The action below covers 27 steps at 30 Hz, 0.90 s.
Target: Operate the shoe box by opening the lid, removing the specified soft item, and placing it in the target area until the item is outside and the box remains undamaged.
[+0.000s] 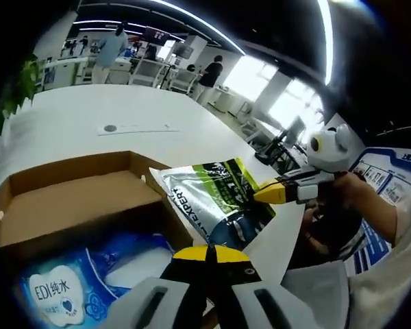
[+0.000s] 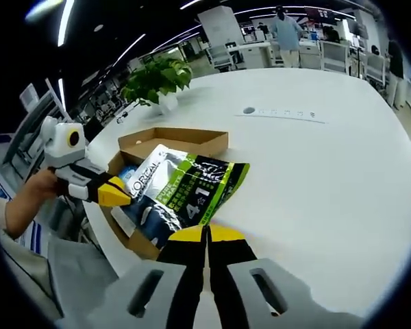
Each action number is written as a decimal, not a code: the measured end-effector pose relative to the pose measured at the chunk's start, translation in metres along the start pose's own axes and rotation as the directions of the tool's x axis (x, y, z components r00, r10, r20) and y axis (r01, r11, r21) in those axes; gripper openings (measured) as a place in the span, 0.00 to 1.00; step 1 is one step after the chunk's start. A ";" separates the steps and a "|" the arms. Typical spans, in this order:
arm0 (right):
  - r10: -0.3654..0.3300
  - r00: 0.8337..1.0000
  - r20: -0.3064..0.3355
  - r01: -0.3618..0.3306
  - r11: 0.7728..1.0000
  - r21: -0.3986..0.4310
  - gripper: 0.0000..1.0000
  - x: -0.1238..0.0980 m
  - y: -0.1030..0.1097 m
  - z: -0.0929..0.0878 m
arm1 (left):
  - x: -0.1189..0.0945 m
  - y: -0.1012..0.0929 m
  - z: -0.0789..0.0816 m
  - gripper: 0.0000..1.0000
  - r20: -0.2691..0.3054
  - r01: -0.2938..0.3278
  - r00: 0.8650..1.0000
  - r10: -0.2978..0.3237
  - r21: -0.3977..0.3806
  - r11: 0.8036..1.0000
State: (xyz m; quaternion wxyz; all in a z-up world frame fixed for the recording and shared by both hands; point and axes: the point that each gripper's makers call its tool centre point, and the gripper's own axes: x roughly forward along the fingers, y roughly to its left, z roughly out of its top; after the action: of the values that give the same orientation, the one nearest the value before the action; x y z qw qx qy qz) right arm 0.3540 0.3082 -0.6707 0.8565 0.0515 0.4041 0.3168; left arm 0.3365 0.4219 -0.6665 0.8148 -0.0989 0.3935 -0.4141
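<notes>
An open brown cardboard shoe box [image 1: 75, 205] [image 2: 192, 140] lies on the white table, its lid flap folded back. Inside it lies a blue-and-white soft tissue pack [image 1: 75, 291] [image 2: 127, 175]. A silver, green and black pouch [image 1: 216, 199] [image 2: 185, 192] hangs tilted over the box's near edge, with my right gripper [image 2: 207, 234] [image 1: 270, 193] shut on its edge. My left gripper [image 1: 209, 253] [image 2: 115, 197] is shut at the box's side wall, next to the pouch; I see nothing between its tips.
The white table [image 2: 315, 171] [image 1: 89, 110] stretches wide beyond the box, with a cable port strip [image 2: 281, 113] [image 1: 133, 128] set in it. A potted plant [image 2: 157, 82] stands at the far edge. People and desks fill the office behind. A person's arm [image 2: 27, 199] holds the left gripper.
</notes>
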 end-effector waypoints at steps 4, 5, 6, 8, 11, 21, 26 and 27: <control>-0.005 1.000 0.003 0.005 1.000 0.007 0.00 -0.005 -0.007 0.000 | 0.007 -0.005 0.002 0.00 -0.003 0.013 1.000 -0.013 0.008 1.000; -0.005 1.000 0.006 0.005 1.000 0.010 0.00 -0.007 -0.009 0.000 | 0.008 -0.006 0.003 0.00 -0.003 0.016 1.000 -0.016 0.009 1.000; -0.007 1.000 0.008 0.007 1.000 0.015 0.00 -0.009 -0.011 0.000 | 0.010 -0.007 0.004 0.00 -0.004 0.019 1.000 -0.019 0.010 1.000; -0.010 1.000 0.010 0.010 1.000 0.023 0.00 -0.012 -0.014 0.000 | 0.013 -0.010 0.005 0.00 -0.005 0.026 1.000 -0.026 0.012 1.000; -0.018 1.000 0.008 0.017 1.000 0.026 0.00 -0.014 -0.020 -0.002 | 0.019 -0.014 0.006 0.00 -0.009 0.033 0.999 -0.033 0.020 0.999; -0.047 0.999 -0.013 0.047 0.998 0.043 0.00 -0.012 -0.038 -0.011 | 0.037 -0.017 0.006 0.00 -0.056 0.034 0.998 -0.031 0.056 0.998; -0.056 0.998 -0.026 0.057 0.997 0.052 0.00 -0.007 -0.046 -0.014 | 0.047 -0.014 0.008 0.00 -0.088 0.025 0.996 -0.019 0.074 0.997; -0.058 0.998 -0.028 0.060 0.997 0.053 0.00 -0.006 -0.048 -0.014 | 0.050 -0.012 0.008 0.00 -0.097 0.024 0.995 -0.017 0.079 0.997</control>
State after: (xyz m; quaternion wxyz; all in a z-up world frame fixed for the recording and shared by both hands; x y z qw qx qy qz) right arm 0.3650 0.2643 -0.6931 0.8583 0.0586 0.4253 0.2811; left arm 0.3524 0.3751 -0.6826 0.7938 -0.0501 0.4145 -0.4422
